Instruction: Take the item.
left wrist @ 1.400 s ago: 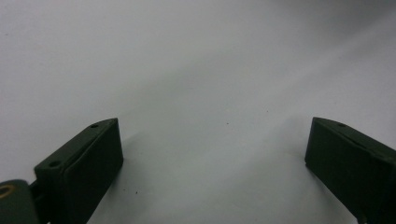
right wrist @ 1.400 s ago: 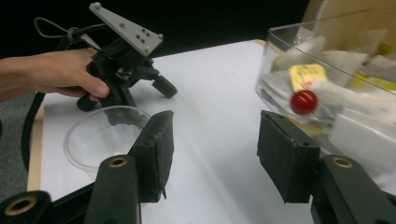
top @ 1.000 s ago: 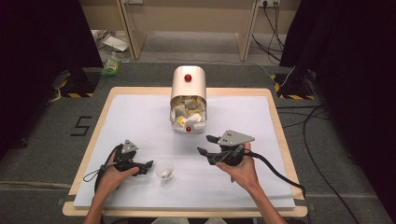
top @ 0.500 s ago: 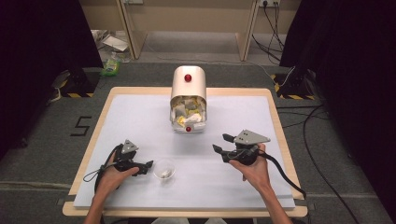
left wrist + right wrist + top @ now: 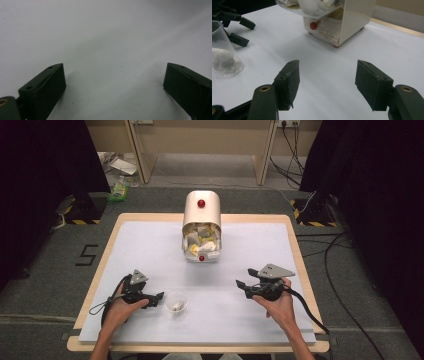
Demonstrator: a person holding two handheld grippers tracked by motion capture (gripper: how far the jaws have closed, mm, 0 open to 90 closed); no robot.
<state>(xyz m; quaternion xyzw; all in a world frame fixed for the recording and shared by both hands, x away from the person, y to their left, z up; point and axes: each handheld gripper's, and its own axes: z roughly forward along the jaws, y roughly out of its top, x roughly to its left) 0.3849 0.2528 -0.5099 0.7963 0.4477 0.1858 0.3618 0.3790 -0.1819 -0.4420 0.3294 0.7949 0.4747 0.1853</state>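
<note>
- The clear plastic cup point(image 5: 176, 301) stands upright on the white table mat point(image 5: 150, 250), near your edge and a little left of centre, with a small pale wad, perhaps a tea bag, lying in its bottom point(image 5: 222, 60).
- The cup sits just beside your left gripper point(image 5: 152, 297), directly off its jaw tips and apart from them; your right gripper point(image 5: 241, 286) is well apart from it, across open mat. So the left hand is plainly the nearer one.
- Your left gripper lies low on the mat pointing towards the cup, jaws spread wide and empty; its own view looks along them at bare mat point(image 5: 107, 50).
- Your right gripper is also spread wide, nothing between the jaws, and points left and slightly away from you.
- Beyond both, at the middle of the table, the cream dispenser box point(image 5: 202, 222) with red knobs stands with its open front towards you, stuffed with sachets point(image 5: 200, 240). It lies ahead and to the left of the right gripper, which I judge better placed to reach into it.
</note>
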